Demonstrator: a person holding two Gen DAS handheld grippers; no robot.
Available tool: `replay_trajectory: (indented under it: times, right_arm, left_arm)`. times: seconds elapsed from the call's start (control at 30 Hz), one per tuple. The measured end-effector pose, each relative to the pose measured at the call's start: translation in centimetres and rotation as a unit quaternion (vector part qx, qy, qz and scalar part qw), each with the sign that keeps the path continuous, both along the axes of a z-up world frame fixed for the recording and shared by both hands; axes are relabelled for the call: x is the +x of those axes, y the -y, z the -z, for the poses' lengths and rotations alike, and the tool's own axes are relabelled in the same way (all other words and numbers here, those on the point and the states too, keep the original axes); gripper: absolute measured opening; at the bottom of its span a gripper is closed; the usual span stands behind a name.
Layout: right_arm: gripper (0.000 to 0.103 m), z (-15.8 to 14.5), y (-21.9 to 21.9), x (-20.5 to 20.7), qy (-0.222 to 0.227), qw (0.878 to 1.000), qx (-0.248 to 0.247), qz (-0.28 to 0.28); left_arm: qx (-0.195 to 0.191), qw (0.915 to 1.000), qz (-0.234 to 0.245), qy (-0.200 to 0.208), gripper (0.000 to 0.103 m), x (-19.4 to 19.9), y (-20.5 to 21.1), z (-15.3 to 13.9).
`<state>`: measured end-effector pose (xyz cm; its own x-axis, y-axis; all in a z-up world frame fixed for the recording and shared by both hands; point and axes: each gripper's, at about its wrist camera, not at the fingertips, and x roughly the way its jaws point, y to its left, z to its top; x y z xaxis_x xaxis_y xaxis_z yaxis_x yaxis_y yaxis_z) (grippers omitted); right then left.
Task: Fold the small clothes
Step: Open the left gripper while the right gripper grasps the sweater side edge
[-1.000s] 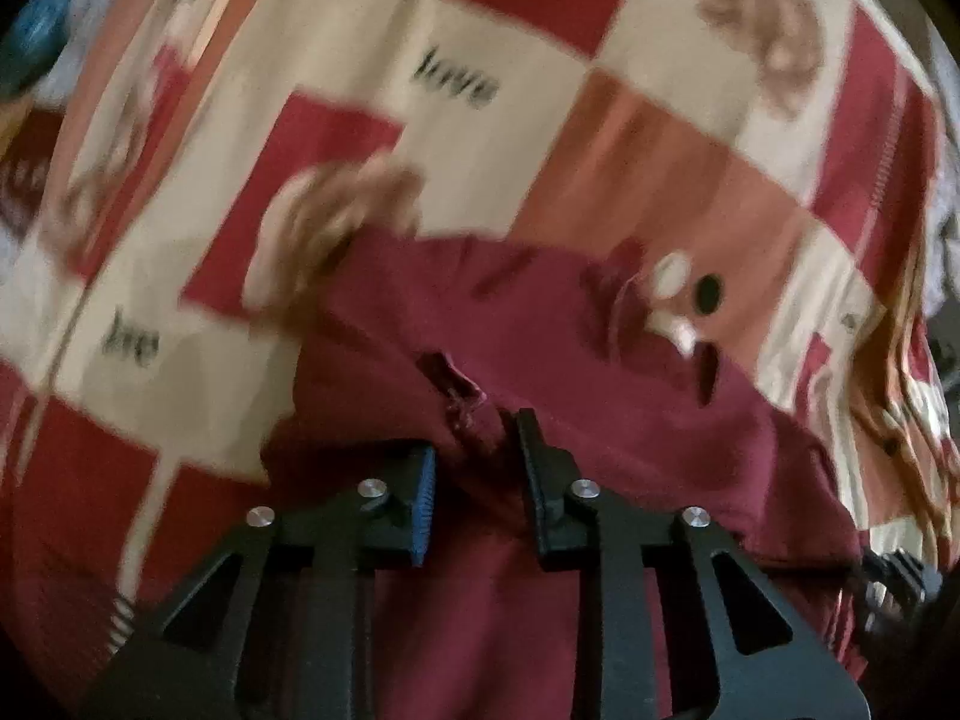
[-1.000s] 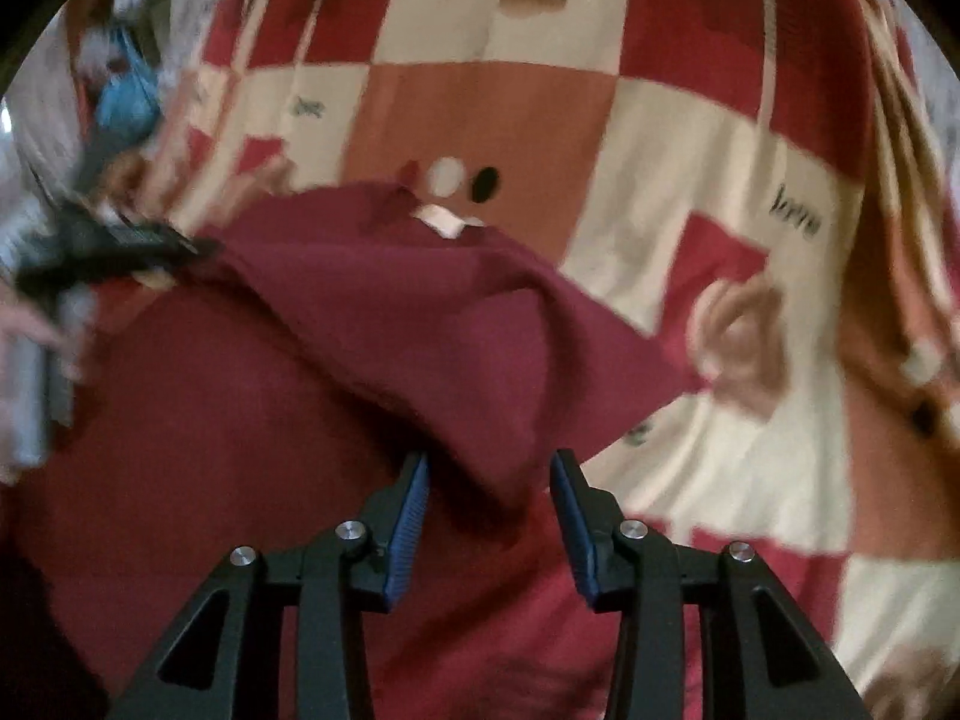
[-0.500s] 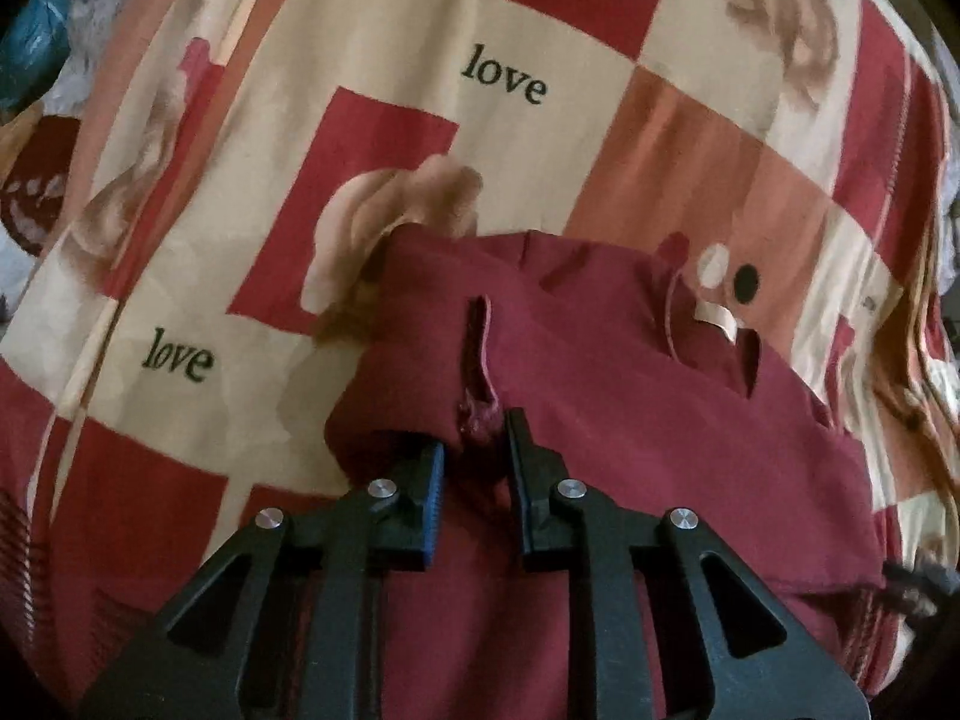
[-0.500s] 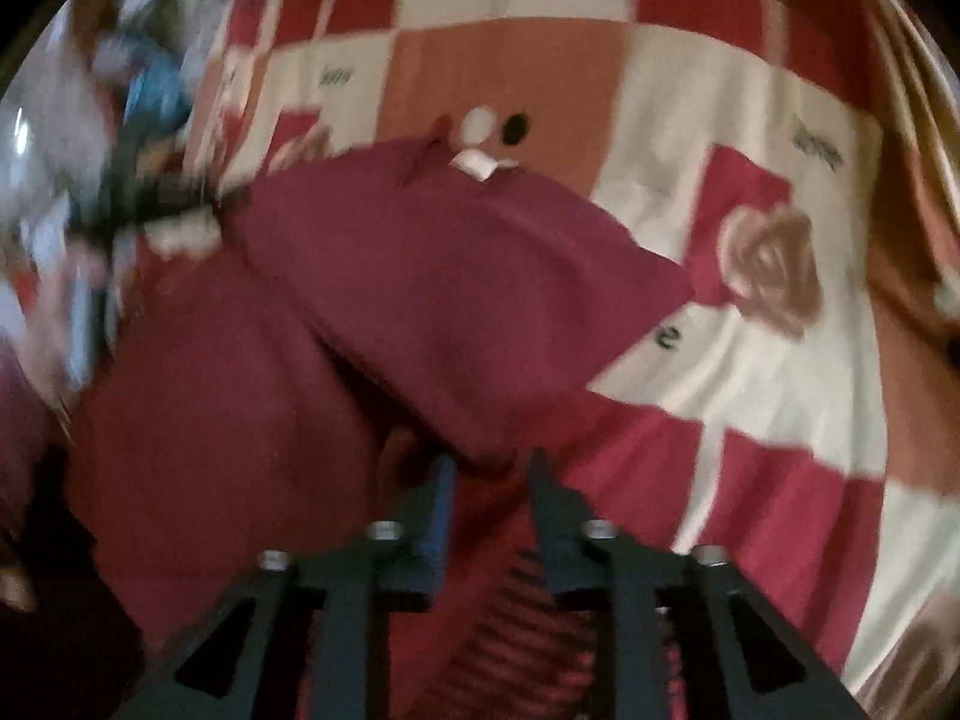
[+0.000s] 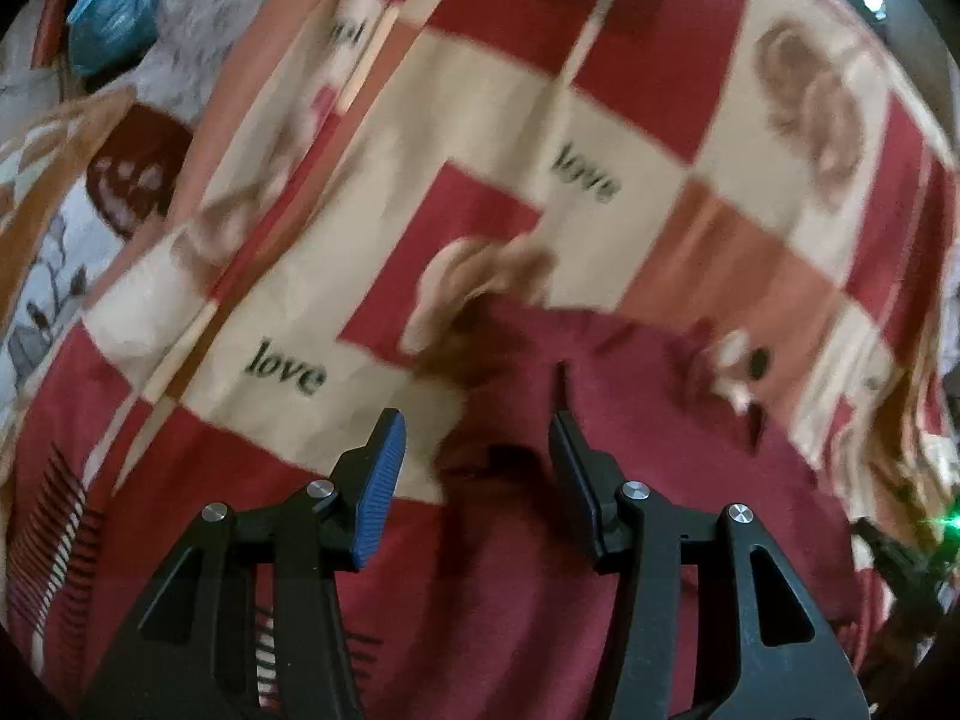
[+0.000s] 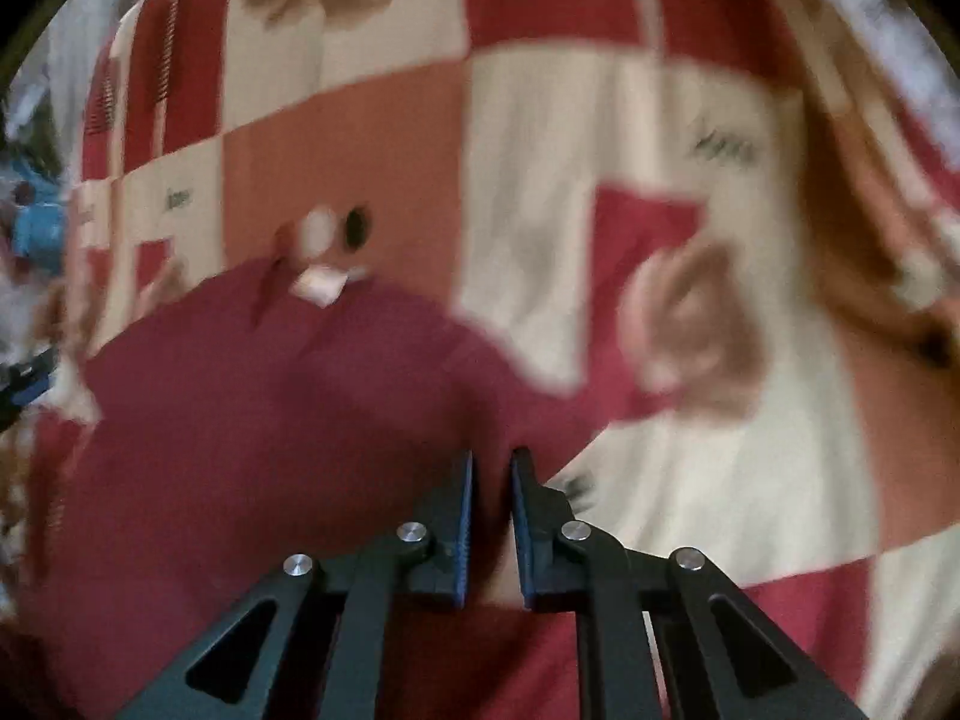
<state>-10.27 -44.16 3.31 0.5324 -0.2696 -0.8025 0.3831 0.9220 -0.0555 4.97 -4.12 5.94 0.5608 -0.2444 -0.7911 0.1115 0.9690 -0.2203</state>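
Bedspread [image 5: 600, 90] in red, cream and orange checks, printed with roses and the word "love". On it, near edge: dark red garment [image 5: 630, 450], crumpled, small label by its far edge. Left gripper [image 5: 474, 426] just opened, jaws parted, cloth edge loose between them, pads not pressing. Right gripper [image 6: 491, 468] just closed, narrow, pinching a fold of the garment [image 6: 270, 420].

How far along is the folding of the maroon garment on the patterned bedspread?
Done: the maroon garment lies partly doubled over on the bedspread, its label at the far edge. In hand: the right tongs are shut on a fold of it; the left tongs have just opened, cloth loose between them. Left: the shape looks lumpy, so further folds probably remain.
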Motion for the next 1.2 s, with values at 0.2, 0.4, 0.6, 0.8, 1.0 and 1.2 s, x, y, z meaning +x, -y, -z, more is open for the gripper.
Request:
replay_trajectory:
  times: [0.2, 0.4, 0.6, 0.8, 1.0, 1.2]
  right_arm:
    - [0.023, -0.8, 1.9, -2.4, 0.015, 0.994, 0.104, 0.008]
    - [0.049, -3.5, -6.4, -0.8, 0.037, 0.979, 0.143, -0.141]
    - [0.049, -3.3, -17.6, 5.6, 0.034, 0.955, 0.12, -0.268]
    - [0.049, 0.3, -24.9, 12.2, 0.016, 0.942, 0.123, -0.314]
    - [0.011, 3.2, -24.4, 14.6, -0.009, 0.949, 0.141, -0.281]
    - [0.01, -0.3, -21.4, 13.2, 0.039, 0.944, 0.205, -0.256]
  left_arm:
    - [0.037, 0.9977, 0.004, -0.056, 0.049, 1.2, -1.0, 3.0]
    - [0.077, 0.9952, 0.009, -0.06, 0.049, 1.0, -0.9, 3.6]
    - [-0.001, 0.9991, -0.031, -0.03, 0.049, 0.7, -3.6, 2.2]
    - [-0.047, 0.9976, -0.037, -0.035, 0.055, 2.8, -3.6, 3.0]
    - [0.055, 0.9963, -0.023, -0.062, 0.058, 4.2, -1.9, 5.7]
    - [0.024, 0.9966, -0.028, -0.074, 0.058, 4.4, -2.8, 5.6]
